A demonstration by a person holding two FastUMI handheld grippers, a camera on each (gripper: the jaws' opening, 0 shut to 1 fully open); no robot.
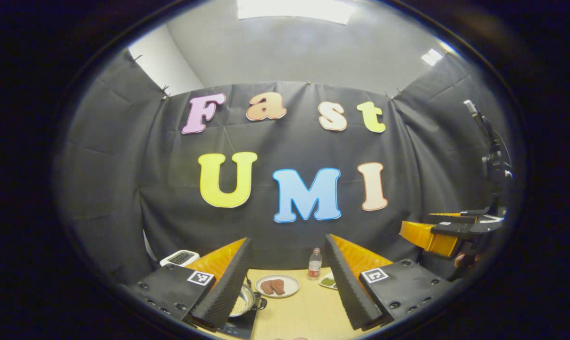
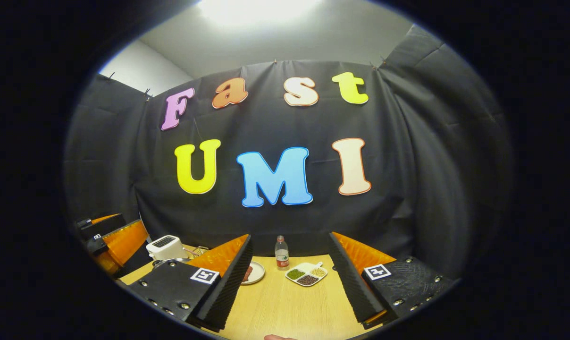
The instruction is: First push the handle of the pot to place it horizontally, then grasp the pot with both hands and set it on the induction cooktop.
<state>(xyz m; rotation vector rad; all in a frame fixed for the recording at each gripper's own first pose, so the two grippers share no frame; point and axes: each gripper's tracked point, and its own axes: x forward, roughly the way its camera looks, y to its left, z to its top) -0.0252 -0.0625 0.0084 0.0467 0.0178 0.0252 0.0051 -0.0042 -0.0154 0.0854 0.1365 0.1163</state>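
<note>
the pot is sitting on the black induction cooktop at about seven o'clock in the left gripper view, pale grains showing inside it, its dark handle sticking out toward the middle of the worktop. the left tongs are hovering above it with fingers standing wide apart, clamping nothing. the right tongs are likewise gaping apart over bare wood, holding nothing; they are also showing at three o'clock in the left gripper view.

the worktop is a light wooden surface, closed in by black cloth walls under a grey ceiling with bright lights. on it are lying one round plate with brown pieces, one bottle standing upright at the back, one divided dish of beans and grains, and one white toaster at nine o'clock in the right gripper view.
</note>
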